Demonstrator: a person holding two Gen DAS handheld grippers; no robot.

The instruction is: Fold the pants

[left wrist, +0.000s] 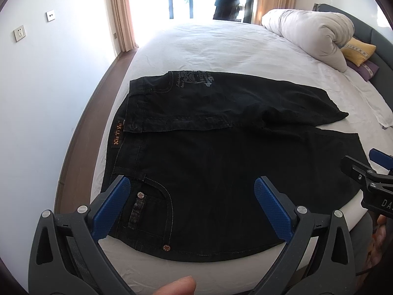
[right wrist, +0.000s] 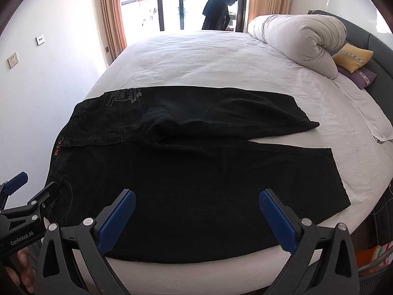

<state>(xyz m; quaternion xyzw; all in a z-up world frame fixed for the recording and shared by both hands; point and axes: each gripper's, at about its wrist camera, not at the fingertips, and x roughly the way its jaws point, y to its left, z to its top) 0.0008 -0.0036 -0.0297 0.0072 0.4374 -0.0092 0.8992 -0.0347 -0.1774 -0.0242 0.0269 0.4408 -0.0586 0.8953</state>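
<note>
Across the middle of both frames spreads the bed [left wrist: 221, 41], white-sheeted, with a rolled duvet [left wrist: 312, 32] and a yellow pillow [left wrist: 357, 50] at upper right, and a window [right wrist: 172, 2] at top centre.

On the bed's near half lie the pants [left wrist: 208, 172], black, waist toward the left of frame and hems toward the right. The far leg [right wrist: 221, 110] is flipped partly over along the fly line, its printed back pocket showing; the near leg [right wrist: 196, 191] lies flat, reaching the mattress edge.

My left claw [left wrist: 191, 206] hangs over the front pocket near the waist, released, fingers spread wide, holding nothing. My right claw [right wrist: 196, 221] hangs over the near leg's thigh, likewise released and empty. Each shows at the side edge of the other's view.

I judge the lengthwise fold only begun: one leg has yet to be laid on the other. Next I would need to pinch the near edge at waist and lower leg, lift both together, and carry it over to meet the far edge, keeping the cloth taut so the seams line up.
</note>
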